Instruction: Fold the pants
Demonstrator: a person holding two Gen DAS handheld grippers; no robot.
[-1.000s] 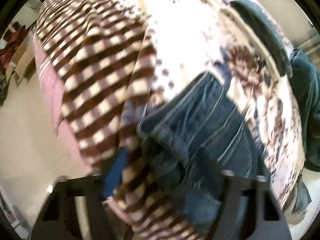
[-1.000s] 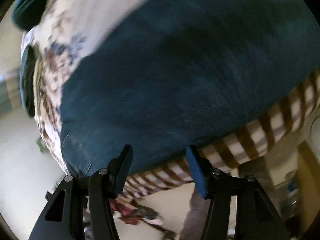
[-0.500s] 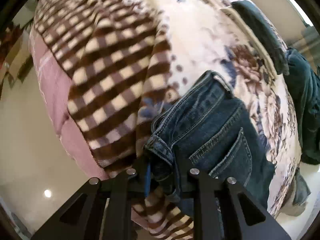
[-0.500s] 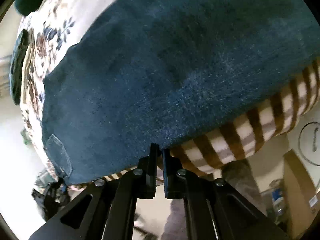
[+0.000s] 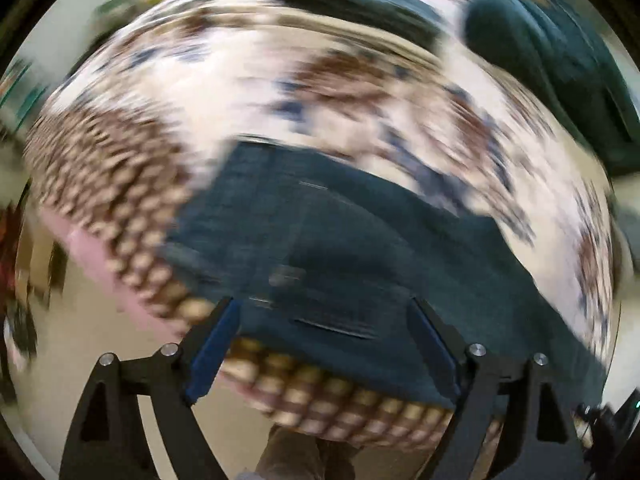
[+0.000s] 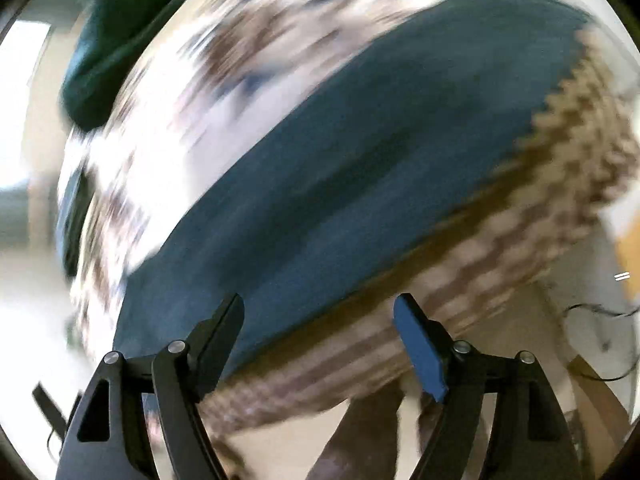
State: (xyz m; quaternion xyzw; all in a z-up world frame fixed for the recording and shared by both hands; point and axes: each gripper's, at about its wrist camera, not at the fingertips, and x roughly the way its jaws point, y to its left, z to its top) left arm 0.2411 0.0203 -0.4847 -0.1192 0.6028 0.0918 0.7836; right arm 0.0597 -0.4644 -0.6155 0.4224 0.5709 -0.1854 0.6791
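Lying flat on the bed (image 5: 360,92) (both views blurred), the jeans (image 5: 320,248) sit beyond the left gripper (image 5: 324,320), fingers spread, holding nothing. The right gripper (image 6: 320,312) gapes empty too, over the jeans' (image 6: 340,168) edge.

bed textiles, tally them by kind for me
jeans: 1
brown checked blanket: 1
floral cover: 1
dark green cloth: 1
pink sheet edge: 1
total: 5
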